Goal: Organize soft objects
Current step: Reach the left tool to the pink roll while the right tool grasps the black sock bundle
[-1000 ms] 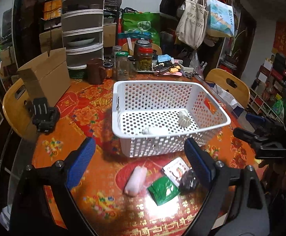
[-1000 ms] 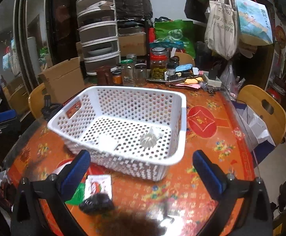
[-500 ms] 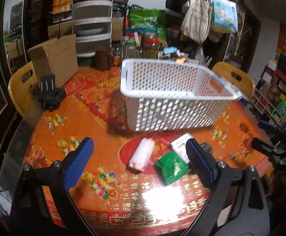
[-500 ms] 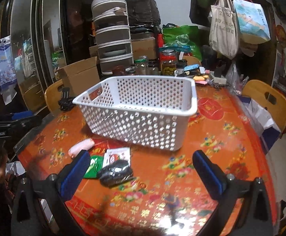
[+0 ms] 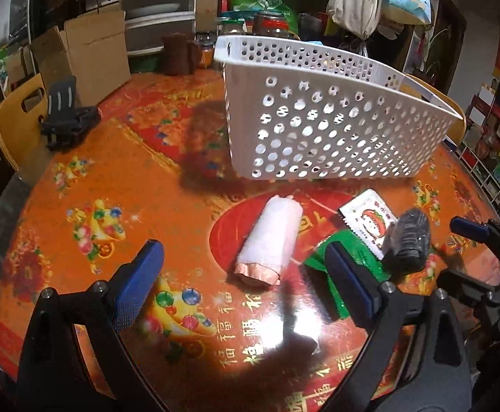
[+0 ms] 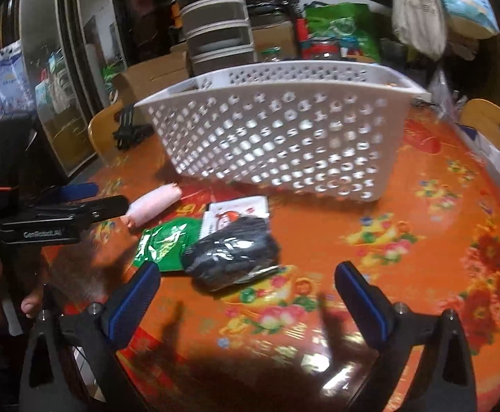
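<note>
A white perforated basket point(image 5: 322, 120) point(image 6: 284, 130) stands on the orange patterned table point(image 5: 95, 178). In front of it lie a pink rolled cloth point(image 5: 270, 243) point(image 6: 153, 204), a green packet point(image 5: 356, 254) point(image 6: 164, 245), a white sachet with a red picture point(image 5: 366, 219) point(image 6: 239, 209) and a black bundle point(image 5: 408, 240) point(image 6: 232, 254). My left gripper point(image 5: 246, 281) is open and low, just short of the pink roll. My right gripper point(image 6: 246, 295) is open, close to the black bundle. The basket's inside is hidden.
A black clip-like object point(image 5: 66, 116) lies at the table's left edge by a wooden chair point(image 5: 16, 120). A cardboard box point(image 5: 88, 55), brown mug point(image 5: 177, 55), jars and stacked drawers point(image 5: 157, 10) crowd the far side. Another chair point(image 6: 493, 127) stands right.
Both grippers have dropped low toward the table and moved closer to the items in front of the basket. The basket's inside no longer shows. Both stay open.
</note>
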The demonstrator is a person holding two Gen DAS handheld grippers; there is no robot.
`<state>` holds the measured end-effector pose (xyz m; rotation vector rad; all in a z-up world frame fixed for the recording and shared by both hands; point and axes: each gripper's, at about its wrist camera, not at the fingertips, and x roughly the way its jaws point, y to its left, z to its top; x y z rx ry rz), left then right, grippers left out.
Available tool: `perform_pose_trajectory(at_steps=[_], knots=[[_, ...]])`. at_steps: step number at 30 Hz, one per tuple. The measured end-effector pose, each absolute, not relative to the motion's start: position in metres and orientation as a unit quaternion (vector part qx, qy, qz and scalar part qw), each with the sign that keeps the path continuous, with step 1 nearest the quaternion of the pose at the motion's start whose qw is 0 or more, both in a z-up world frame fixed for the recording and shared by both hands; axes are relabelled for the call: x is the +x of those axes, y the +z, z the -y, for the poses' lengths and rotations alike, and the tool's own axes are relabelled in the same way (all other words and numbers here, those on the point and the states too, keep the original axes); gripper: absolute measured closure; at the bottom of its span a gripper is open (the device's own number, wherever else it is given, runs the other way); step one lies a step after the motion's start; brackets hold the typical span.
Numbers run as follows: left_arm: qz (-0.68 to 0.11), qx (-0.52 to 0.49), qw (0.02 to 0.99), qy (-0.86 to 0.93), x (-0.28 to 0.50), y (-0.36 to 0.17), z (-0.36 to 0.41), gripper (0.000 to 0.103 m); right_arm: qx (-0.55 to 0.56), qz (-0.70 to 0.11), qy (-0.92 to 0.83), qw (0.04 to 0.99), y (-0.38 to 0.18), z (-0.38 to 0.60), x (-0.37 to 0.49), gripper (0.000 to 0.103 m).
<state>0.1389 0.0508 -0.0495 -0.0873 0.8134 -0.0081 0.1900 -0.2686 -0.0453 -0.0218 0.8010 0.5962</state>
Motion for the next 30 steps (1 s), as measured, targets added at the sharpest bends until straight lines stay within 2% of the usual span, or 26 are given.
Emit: perform_pose_trajectory(at_steps=[6, 7, 9, 11, 16, 24, 30], knots=[[-0.402, -0.049, 0.914, -0.008, 0.145, -0.061, -0.054, 0.01, -0.022, -0.38, 0.291, 0.878, -0.051, 0.252, 0.199, 0.003], [-0.403, -0.048, 0.914, -0.008, 0.146, -0.063, -0.054, 0.011, -0.025, -0.382, 0.291, 0.877, -0.052, 0.25, 0.201, 0.005], [-0.406, -0.048, 0.913, -0.008, 0.148, -0.066, -0.054, 0.013, -0.031, -0.39, 0.291, 0.873, -0.055, 0.244, 0.205, 0.018], [-0.408, -0.05, 0.911, -0.01, 0.15, -0.068, -0.054, 0.016, -0.03, -0.399, 0.295, 0.868, -0.057, 0.242, 0.208, 0.025], [-0.409, -0.045, 0.911, -0.011, 0.153, -0.069, -0.053, 0.021, -0.036, -0.405, 0.294, 0.865, -0.06, 0.239, 0.21, 0.028], [-0.421, -0.032, 0.906, -0.017, 0.157, -0.073, -0.046, 0.043, -0.034, -0.406, 0.294, 0.865, -0.064, 0.24, 0.211, 0.037], [-0.423, -0.025, 0.906, -0.027, 0.157, -0.075, -0.041, 0.055, -0.021, -0.403, 0.295, 0.866, -0.063, 0.244, 0.211, 0.039]])
